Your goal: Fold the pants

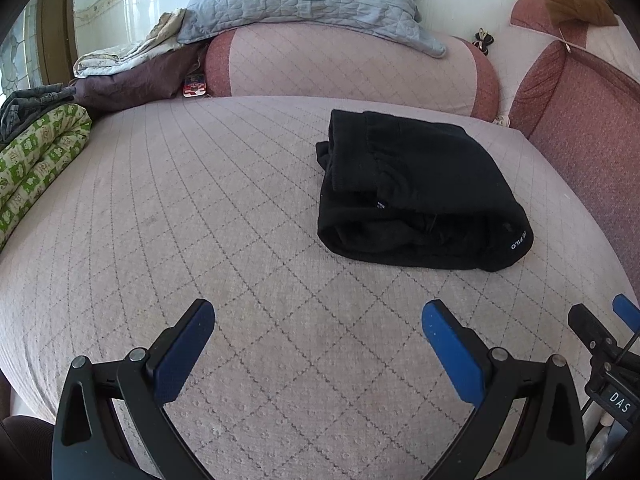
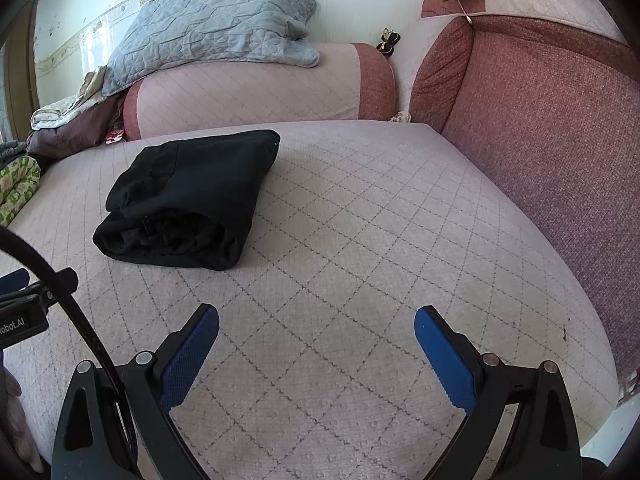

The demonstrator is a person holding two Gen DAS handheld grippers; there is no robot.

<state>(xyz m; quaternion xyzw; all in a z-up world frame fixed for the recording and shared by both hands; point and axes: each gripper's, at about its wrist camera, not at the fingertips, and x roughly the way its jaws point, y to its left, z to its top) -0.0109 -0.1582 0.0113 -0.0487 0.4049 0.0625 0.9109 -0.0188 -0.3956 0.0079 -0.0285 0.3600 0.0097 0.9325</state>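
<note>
The black, soft-knit pants (image 1: 420,192) lie already folded into a thick, compact bundle toward the back of the pink quilted sofa seat (image 1: 224,216), well apart from both tools and near the pink bolster cushion (image 1: 340,64) behind them. Both tongs are released and hold nothing: the left gripper (image 1: 318,332) and the right gripper (image 2: 316,336) hover over bare quilting with their blue pads spread wide. The fabric looks light, limp and fairly thick, so it should sag and spill open if lifted by one layer; judging from the stacked edges facing the cameras, a pinch through all layers at the rounded fold (image 2: 168,240) would hold best. The seat offers broad open room in front and to the right of the bundle, bounded by the dark red textured backrest (image 2: 540,128); a green patterned blanket (image 1: 36,160) crowds the left edge.
</note>
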